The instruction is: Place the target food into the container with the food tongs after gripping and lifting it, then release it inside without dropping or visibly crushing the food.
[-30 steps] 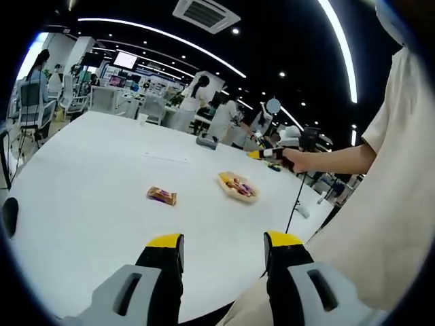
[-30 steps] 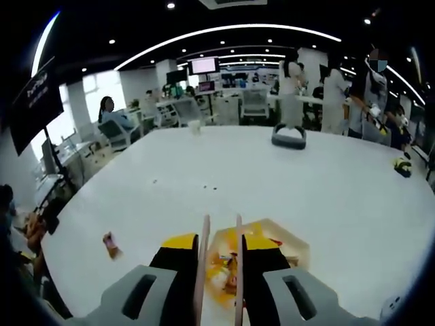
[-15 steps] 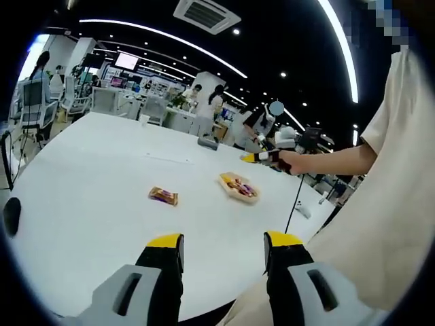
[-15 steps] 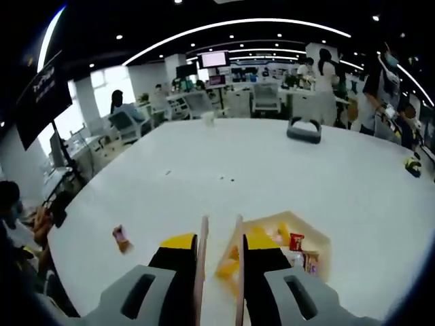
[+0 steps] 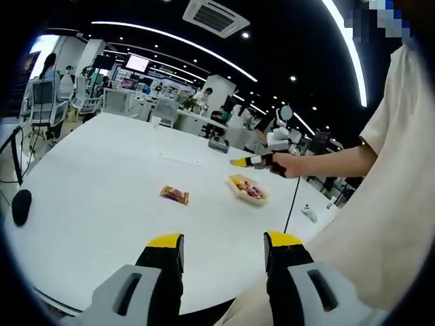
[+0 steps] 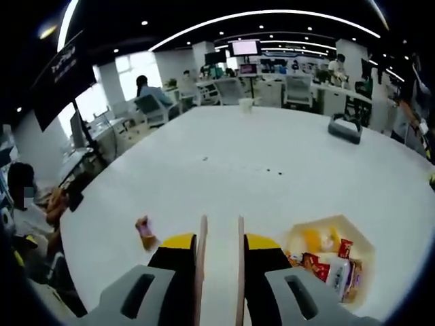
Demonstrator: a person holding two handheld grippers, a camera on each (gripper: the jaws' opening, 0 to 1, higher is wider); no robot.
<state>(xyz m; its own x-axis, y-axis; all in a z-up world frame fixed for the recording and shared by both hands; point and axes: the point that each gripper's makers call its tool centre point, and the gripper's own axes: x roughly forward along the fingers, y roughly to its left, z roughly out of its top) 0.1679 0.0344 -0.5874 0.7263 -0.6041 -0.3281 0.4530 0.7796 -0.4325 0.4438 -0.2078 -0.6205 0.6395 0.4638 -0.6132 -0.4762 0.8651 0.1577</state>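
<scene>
White table [image 6: 285,156], container [image 6: 363,241] at four o'clock, snack [image 6: 144,232] at eight o'clock, empty tongs [image 6: 219,268] clamped in right gripper [image 6: 219,272], left gripper [image 5: 223,261] parted, empty: snack to be approached level and pinched lightly.

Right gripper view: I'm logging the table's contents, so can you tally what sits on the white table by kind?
Container with snacks: 1
Loose snack packet: 1
Paper cup: 1
Dark handled object: 1
Total: 4. The snacks inside the container are too small to count.
</scene>
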